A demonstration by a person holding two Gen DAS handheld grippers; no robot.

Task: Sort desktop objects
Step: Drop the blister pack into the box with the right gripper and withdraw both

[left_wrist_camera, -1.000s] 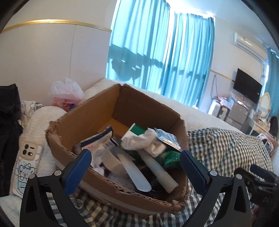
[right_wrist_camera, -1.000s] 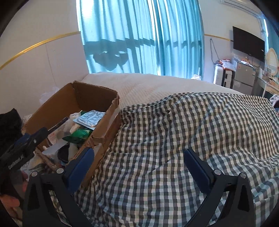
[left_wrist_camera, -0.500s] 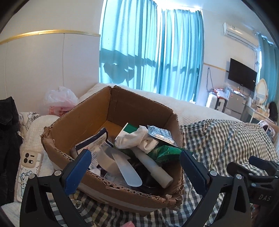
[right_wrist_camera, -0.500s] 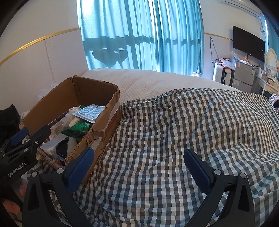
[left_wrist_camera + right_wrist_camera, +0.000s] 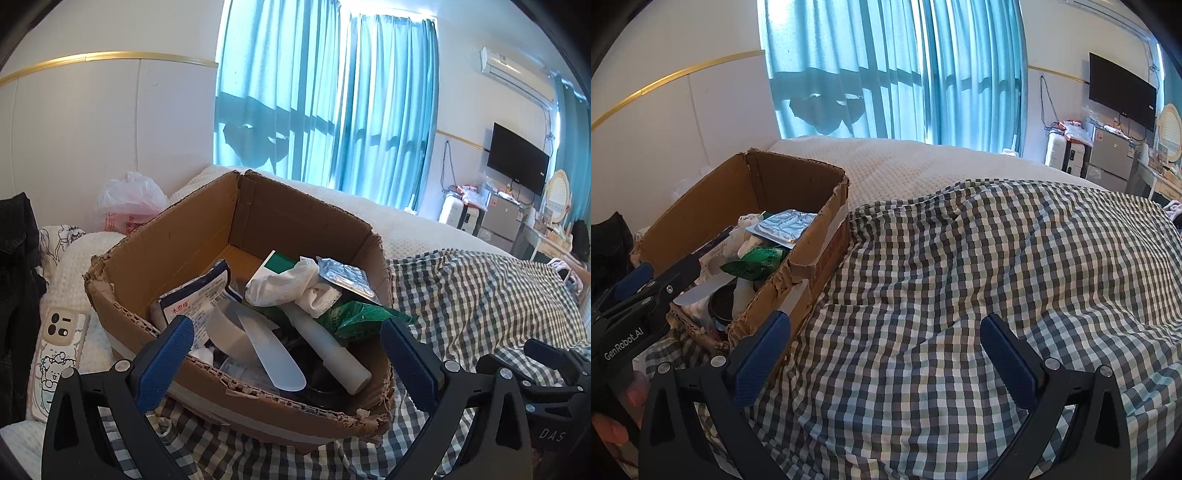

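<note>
A phone in a cartoon case (image 5: 55,360) lies on the white bedding at the far left, with a pink-printed plastic bag (image 5: 129,201) behind it. Next to them the torn cardboard box (image 5: 177,243) sits on the bed, crammed with desktop objects: a printed sachet (image 5: 195,299), a clear plastic spatula (image 5: 271,350), a white tube (image 5: 328,345), a crumpled tissue (image 5: 288,284), a green wrapper (image 5: 360,317) and a foil blister pack (image 5: 343,275). The left gripper (image 5: 286,345) hangs at the box's near wall, jaws wide apart, holding nothing. Further right, the right gripper (image 5: 884,345) hovers over the checked blanket (image 5: 979,266), jaws likewise spread and empty.
</note>
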